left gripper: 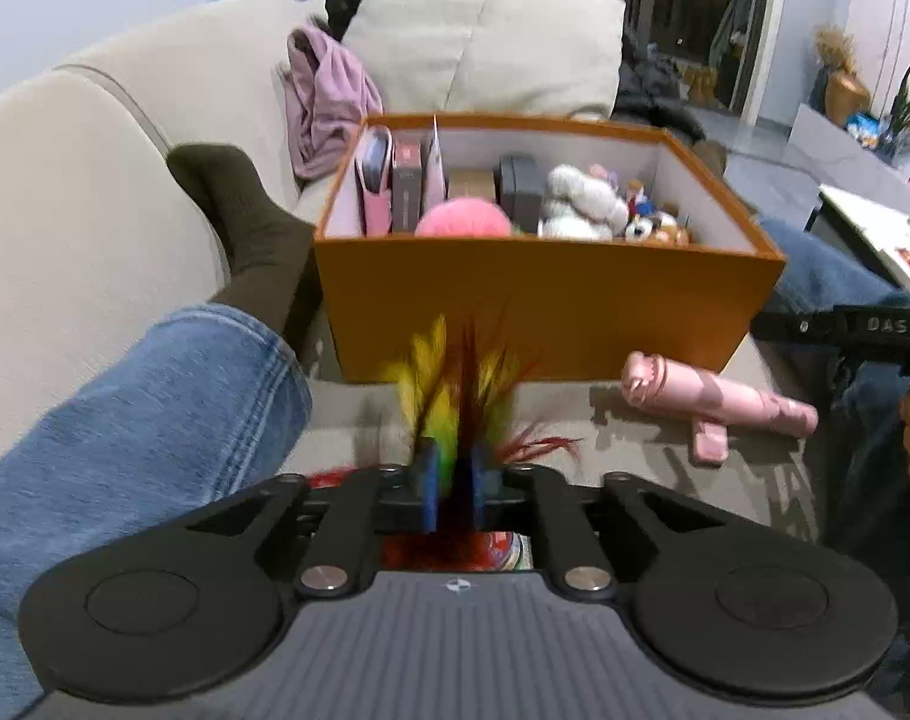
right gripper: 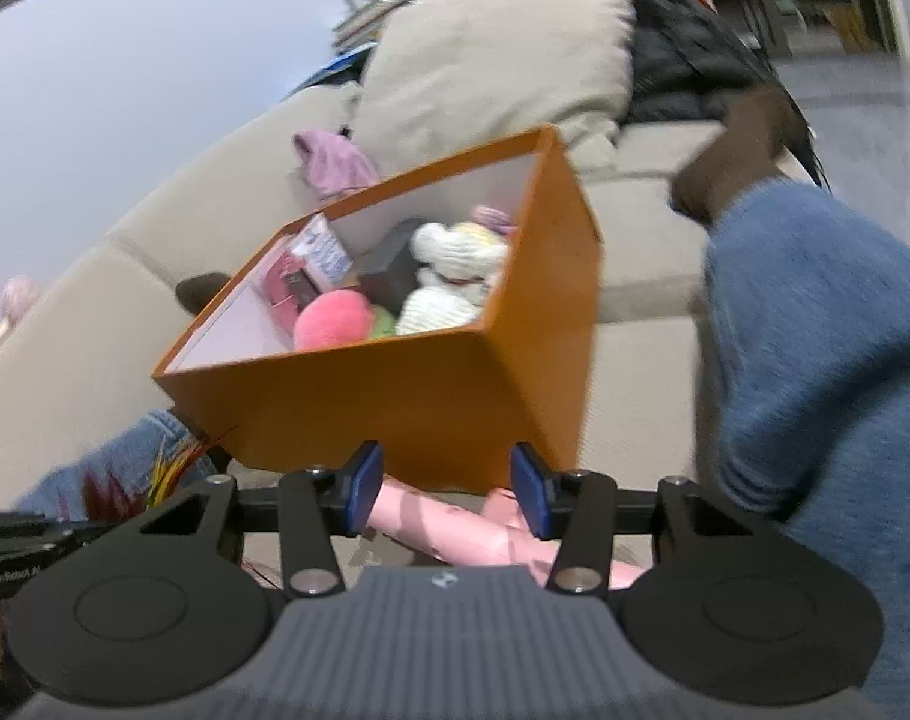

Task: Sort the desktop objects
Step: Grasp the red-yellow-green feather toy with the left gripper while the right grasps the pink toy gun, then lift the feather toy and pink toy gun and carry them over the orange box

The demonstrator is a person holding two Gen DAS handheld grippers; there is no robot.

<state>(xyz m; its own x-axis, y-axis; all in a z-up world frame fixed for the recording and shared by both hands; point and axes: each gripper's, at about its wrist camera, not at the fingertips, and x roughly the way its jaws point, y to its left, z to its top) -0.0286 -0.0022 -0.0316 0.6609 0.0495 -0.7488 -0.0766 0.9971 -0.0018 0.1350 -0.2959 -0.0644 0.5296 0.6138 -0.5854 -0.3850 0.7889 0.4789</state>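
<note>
My left gripper (left gripper: 454, 483) is shut on a feather toy (left gripper: 455, 396) with yellow, green and red feathers, held low in front of the orange box (left gripper: 545, 306). The box holds a pink ball (left gripper: 464, 221), white plush toys (left gripper: 581, 204) and small boxes. A pink toy gun (left gripper: 713, 405) lies on the sofa seat right of the feathers. My right gripper (right gripper: 449, 489) is open, its blue pads either side of the pink toy gun (right gripper: 455, 525), just above it. The orange box (right gripper: 395, 396) stands right behind it. The feathers (right gripper: 167, 471) show at lower left.
A beige sofa (left gripper: 95, 192) with a cushion (left gripper: 491, 36) and a purple cloth (left gripper: 329, 96) lies behind the box. The person's jeans legs (left gripper: 125, 420) (right gripper: 827, 360) and dark socks (left gripper: 245, 222) flank the box on both sides.
</note>
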